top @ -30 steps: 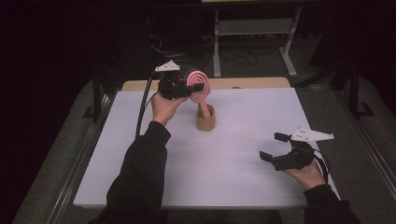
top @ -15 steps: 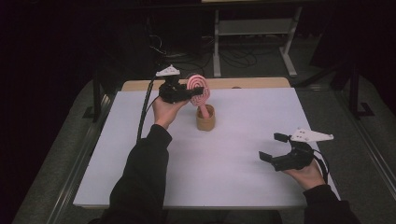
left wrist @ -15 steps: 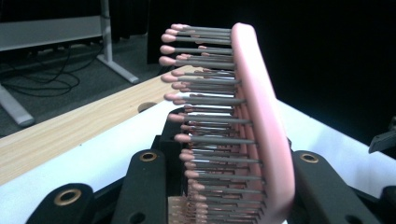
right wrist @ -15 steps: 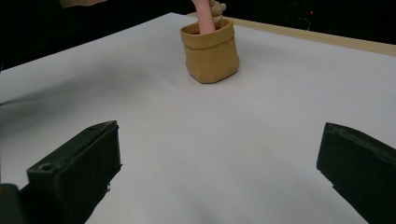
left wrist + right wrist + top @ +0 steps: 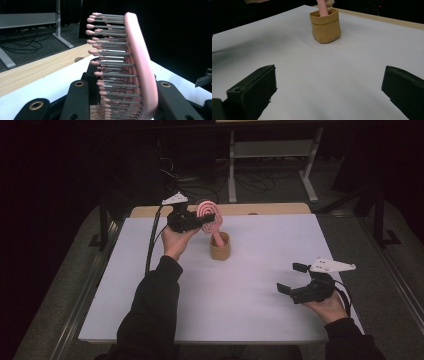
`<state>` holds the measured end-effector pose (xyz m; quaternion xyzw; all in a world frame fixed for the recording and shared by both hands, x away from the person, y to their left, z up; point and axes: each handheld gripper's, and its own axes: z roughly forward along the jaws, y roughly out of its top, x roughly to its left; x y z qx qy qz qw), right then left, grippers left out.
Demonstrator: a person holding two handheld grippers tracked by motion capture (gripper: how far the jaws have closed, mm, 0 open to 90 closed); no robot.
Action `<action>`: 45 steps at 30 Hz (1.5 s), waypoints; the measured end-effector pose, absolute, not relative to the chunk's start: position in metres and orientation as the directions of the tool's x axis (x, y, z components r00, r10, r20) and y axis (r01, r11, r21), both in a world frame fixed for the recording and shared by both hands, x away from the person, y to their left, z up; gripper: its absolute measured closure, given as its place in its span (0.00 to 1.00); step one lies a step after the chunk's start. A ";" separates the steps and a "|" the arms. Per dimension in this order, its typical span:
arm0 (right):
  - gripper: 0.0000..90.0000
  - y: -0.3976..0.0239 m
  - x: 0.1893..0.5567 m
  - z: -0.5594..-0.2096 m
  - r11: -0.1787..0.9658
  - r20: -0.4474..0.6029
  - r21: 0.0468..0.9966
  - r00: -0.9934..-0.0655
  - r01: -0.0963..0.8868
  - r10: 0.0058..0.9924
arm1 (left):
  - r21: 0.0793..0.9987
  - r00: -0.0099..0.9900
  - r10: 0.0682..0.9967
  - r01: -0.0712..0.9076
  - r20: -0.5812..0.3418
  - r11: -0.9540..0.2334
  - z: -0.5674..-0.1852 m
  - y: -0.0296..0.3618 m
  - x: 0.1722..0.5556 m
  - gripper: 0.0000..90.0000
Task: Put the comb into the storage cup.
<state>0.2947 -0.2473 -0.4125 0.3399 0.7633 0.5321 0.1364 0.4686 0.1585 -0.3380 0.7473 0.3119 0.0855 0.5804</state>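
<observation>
A pink hairbrush (image 5: 210, 215) with grey, pink-tipped bristles stands tilted, its handle (image 5: 218, 239) down inside a small tan pouch (image 5: 220, 251) at the far middle of the white table top. My left gripper (image 5: 202, 220) is shut on the brush head, held from the left. In the left gripper view the brush (image 5: 140, 62) sits edge-on between the black jaws of my left gripper (image 5: 125, 100). My right gripper (image 5: 292, 278) rests near the right front, open, nothing in it. In the right gripper view, the pouch (image 5: 326, 27) and handle (image 5: 322, 7) stand beyond my open right gripper (image 5: 328, 90).
A white sheet (image 5: 260, 285) covers the table, with a wooden strip (image 5: 270, 209) bare along its far edge. Behind the table stand a metal desk frame (image 5: 270, 150) and floor cables (image 5: 250, 182). Dark floor lies on both sides.
My left gripper has sunk slightly with the brush, the handle staying in the pouch. The right gripper has not moved.
</observation>
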 end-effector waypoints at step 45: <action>0.00 -0.243 0.298 -0.415 0.239 0.114 0.901 -0.728 0.363 0.676 | 0.903 0.724 0.604 0.430 -0.334 -0.017 -0.360 0.214 0.439 0.55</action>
